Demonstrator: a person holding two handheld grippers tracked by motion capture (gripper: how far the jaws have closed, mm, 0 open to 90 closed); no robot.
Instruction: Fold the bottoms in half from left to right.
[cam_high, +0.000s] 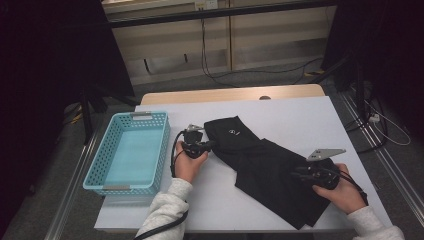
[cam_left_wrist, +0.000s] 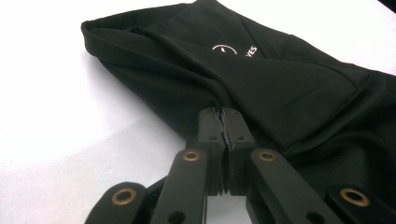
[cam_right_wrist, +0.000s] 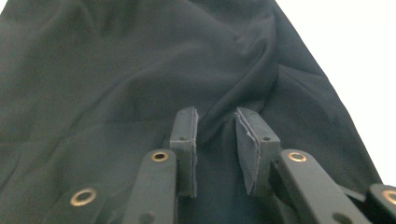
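Left gripper (cam_left_wrist: 225, 122) pinches black garment (cam_left_wrist: 261, 79) edge — right gripper (cam_right_wrist: 217, 135) parted over cloth.

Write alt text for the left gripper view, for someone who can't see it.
A black gripper, its two jaws pressed together, pinches the edge of a black garment lying on a white table. The cloth is loosely folded and carries a small white logo and some lettering near the top of the picture.
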